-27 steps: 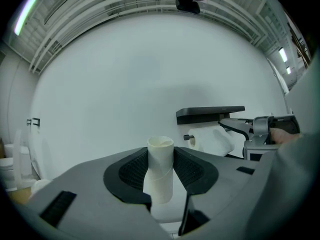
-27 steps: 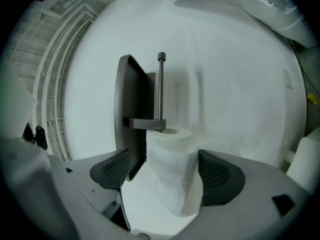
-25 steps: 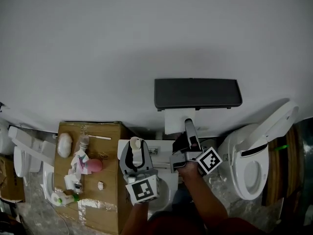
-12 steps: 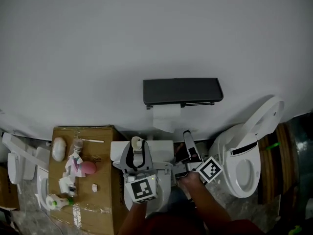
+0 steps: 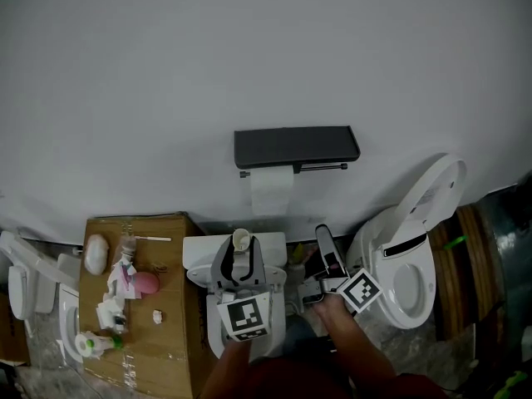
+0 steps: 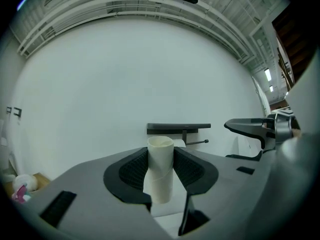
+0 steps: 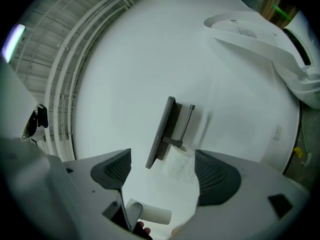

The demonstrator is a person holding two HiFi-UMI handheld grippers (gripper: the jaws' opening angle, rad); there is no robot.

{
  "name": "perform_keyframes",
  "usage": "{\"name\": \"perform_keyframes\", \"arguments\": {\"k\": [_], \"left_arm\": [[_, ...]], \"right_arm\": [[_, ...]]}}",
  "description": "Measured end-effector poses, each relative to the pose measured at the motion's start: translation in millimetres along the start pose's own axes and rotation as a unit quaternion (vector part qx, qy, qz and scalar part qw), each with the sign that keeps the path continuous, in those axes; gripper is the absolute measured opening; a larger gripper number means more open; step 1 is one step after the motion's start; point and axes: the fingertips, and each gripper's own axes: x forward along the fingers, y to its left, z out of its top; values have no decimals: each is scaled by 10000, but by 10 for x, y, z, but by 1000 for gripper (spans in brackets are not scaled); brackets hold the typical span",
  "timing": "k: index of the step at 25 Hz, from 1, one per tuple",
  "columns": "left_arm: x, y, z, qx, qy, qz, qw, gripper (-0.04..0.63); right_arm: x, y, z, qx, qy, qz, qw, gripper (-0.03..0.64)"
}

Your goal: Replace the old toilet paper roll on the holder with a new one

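A black wall holder [image 5: 296, 145] has a thin rod [image 5: 322, 168] under its shelf, and white toilet paper [image 5: 273, 191] hangs at the rod's left part. My left gripper [image 5: 241, 248] is shut on a bare cardboard tube [image 5: 241, 239], which stands upright between its pads [image 6: 188, 168]. It sits below the holder and short of it. My right gripper [image 5: 323, 238] is beside it on the right, open and empty. In the right gripper view the holder [image 7: 164, 132] and paper [image 7: 181, 167] show rolled sideways between the open jaws, with the tube [image 7: 151, 215] at the bottom.
A cardboard box [image 5: 181, 343] with small bottles and a pink thing stands at the left. A white toilet [image 5: 389, 249] with its lid [image 5: 435, 188] raised is at the right. A white ceramic fixture [image 5: 198, 256] lies under the grippers. The wall is plain white.
Both grippers have drawn back from the holder, which now sits higher and further off in the head view. The left gripper has kept the tube.
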Motion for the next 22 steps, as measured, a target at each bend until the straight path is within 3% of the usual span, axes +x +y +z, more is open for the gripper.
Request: {"name": "perform_keyframes", "arguments": {"k": [5,6,8,11,15,17,18,20,22], "left_arm": [[-69,-49,-46,159,123,-114,9997,170],[-74,-61,-42,169,125,-139,9997,170],[-91,-103,9,121,65,-199,9997,170],[-121,-162,93,0,-26,-297,9996,170],[-143,-190,83,109,52,-413,9991,170],[-154,-213,106,151,53,-482,9987,170],[-159,-225,130,141,30,-514,9986,170],[-174,-239,155,132,4,-568,9983,170],[-188,-242,156,97,-5,-603,9981,170]], "right_arm": [[-111,53,39,-224,15,-53,9997,384],[-140,39,60,-268,-36,-156,9995,305],[-207,0,91,-448,-93,-450,9979,66],[-281,-10,95,-854,40,-756,9935,30],[-326,36,90,-1470,180,-912,9848,18],[-336,99,83,-2268,279,-1025,9681,18],[-342,145,84,-2852,328,-1106,9515,18],[-362,252,71,-4004,410,-1233,9071,18],[-383,351,28,-4711,472,-1254,8719,18]]}}
